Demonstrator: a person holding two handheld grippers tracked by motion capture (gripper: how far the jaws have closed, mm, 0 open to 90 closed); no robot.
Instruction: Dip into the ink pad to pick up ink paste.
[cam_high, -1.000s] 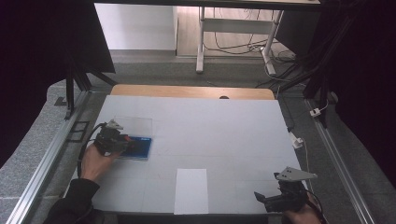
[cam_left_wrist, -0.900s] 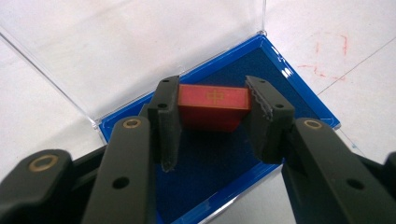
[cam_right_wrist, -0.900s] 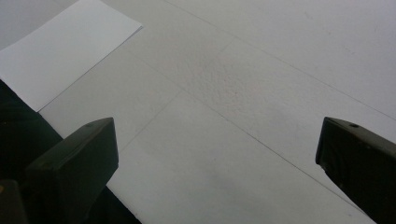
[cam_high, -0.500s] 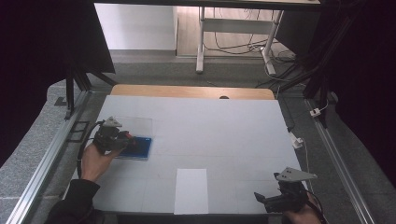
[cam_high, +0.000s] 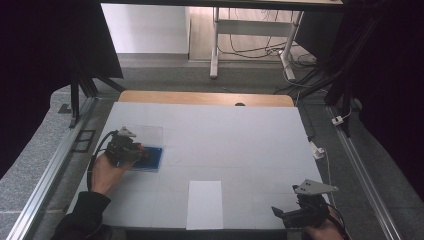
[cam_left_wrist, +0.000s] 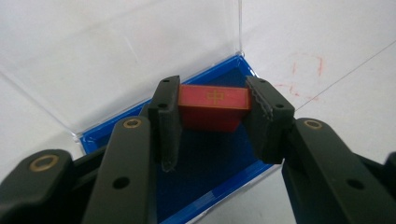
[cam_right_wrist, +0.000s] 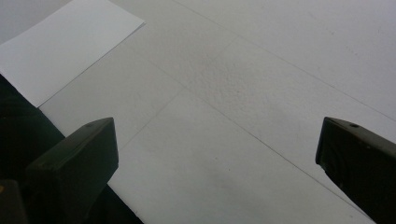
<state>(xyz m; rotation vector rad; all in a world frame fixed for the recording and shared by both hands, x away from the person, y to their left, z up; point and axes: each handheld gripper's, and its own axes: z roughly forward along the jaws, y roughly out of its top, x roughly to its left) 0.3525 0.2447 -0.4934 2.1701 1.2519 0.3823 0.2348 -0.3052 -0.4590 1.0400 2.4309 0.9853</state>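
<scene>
Currently I see left tongs (cam_left_wrist: 212, 123) pinching red block (cam_left_wrist: 214, 106) over blue case (cam_left_wrist: 205, 158) with its clear lid (cam_left_wrist: 116, 56) open, desk's (cam_high: 240, 140) left side, right tongs (cam_right_wrist: 217, 154) spread wide, near white paper (cam_high: 205, 204).

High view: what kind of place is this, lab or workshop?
Most likely a lab recording rig, not a workshop. The white table sits inside a metal rail frame with dark curtains at both sides, and loose cables run over the floor behind a metal stand.

Red block's (cam_left_wrist: 212, 106) sides behind pads
</scene>
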